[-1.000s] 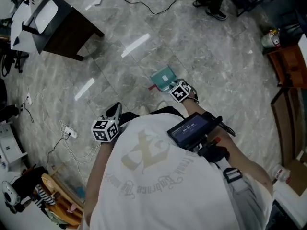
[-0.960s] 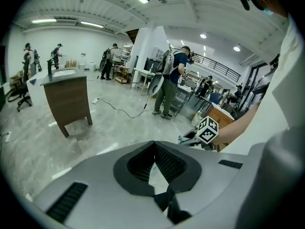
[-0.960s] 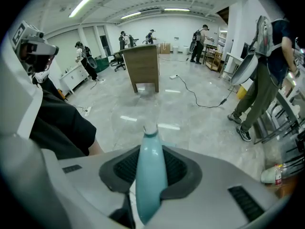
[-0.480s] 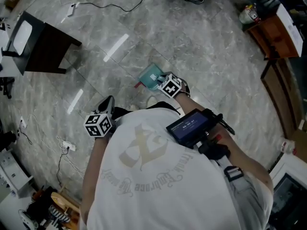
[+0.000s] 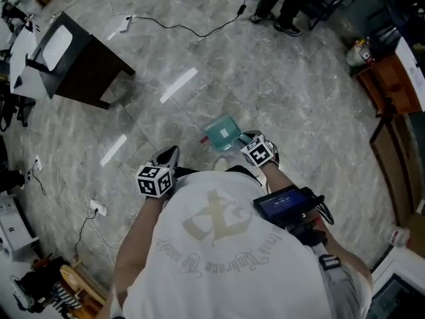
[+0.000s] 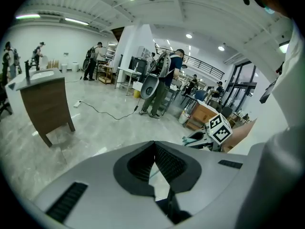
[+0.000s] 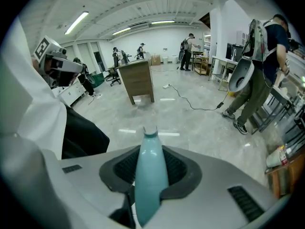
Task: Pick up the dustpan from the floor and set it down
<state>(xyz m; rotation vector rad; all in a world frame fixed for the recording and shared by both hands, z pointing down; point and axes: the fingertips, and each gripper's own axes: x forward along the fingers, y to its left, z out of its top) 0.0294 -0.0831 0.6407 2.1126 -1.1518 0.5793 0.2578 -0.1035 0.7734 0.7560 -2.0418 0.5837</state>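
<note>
The pale teal plastic dustpan point(image 5: 222, 132) is in the right gripper point(image 5: 244, 140), out in front of the person and just right of the middle of the scene, over the grey marble-patterned floor point(image 5: 292, 98). Whether any edge of it touches the floor I cannot tell. In the right gripper view a narrow teal part of the dustpan runs up between the dark ribbed fingers point(image 7: 178, 168), which pinch it from both sides, and its notched far end stands out past them. A small red piece point(image 5: 205, 139) shows at the pan's left edge. The left gripper point(image 5: 169, 157) hangs to the left, apart from the dustpan and near the person's body; its fingers point(image 6: 169, 163) are pressed together at the tips with nothing between them. At the far left stands a dark brown wooden lectern with a white top point(image 5: 80, 55), and a black cable point(image 5: 189, 26) trails over the floor beyond it. At the far right is a reddish-brown wooden cabinet point(image 5: 388, 88). Another person's legs in dark shoes point(image 5: 285, 15) stand at the far edge. The person holding the grippers wears a white printed shirt point(image 5: 219, 258) and carries a dark screen device point(image 5: 284, 205) by the right arm.
</note>
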